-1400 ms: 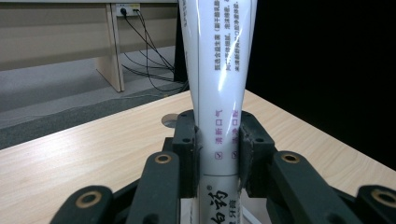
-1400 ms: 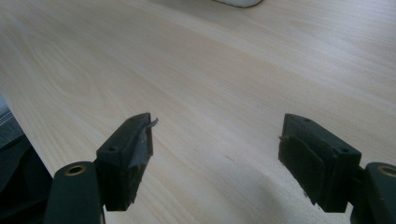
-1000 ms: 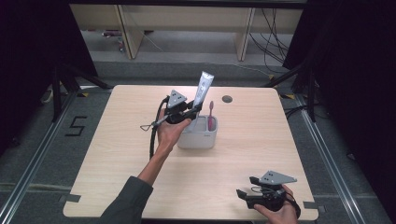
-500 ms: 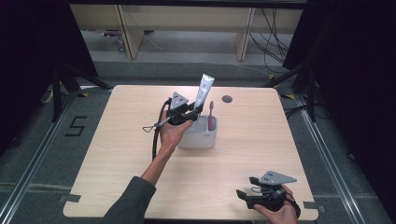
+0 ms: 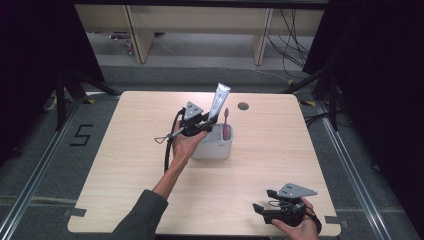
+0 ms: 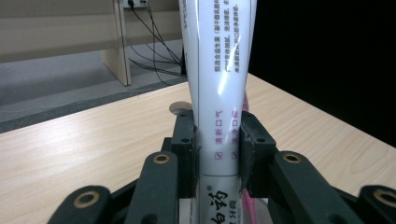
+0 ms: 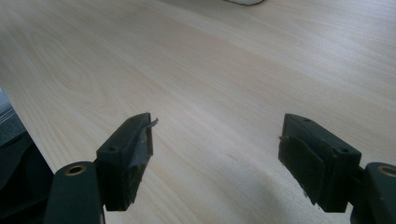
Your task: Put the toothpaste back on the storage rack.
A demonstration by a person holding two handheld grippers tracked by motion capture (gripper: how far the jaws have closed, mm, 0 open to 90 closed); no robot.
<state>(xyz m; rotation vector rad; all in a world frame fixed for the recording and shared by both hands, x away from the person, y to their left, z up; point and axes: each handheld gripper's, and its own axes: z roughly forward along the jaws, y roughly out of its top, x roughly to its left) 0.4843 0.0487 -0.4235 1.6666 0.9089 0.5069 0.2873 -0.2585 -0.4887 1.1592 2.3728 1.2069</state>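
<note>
As the left gripper (image 5: 206, 121) stays clamped on a white toothpaste tube (image 5: 218, 101) above the white holder (image 5: 215, 146), little has altered over the past second: the tube stands at much the same tilt, its crimped end up and its lower end down inside the holder's left side, and the hand has barely shifted. In the left gripper view the black jaws press the tube (image 6: 219, 93) from both sides near its printed band, so the grip reads as firm. That steadiness suggests the tube is either being seated in the holder or about to be drawn out; the pictures do not settle which. Beside it, in the holder's right compartment, a pink toothbrush (image 5: 226, 125) stands upright, close to the tube. Near the table's (image 5: 125, 190) front right corner, well apart from the holder, the right gripper (image 5: 262, 211) rests idle in the person's hand, its jaws spread wide over bare wood with nothing between them.
</note>
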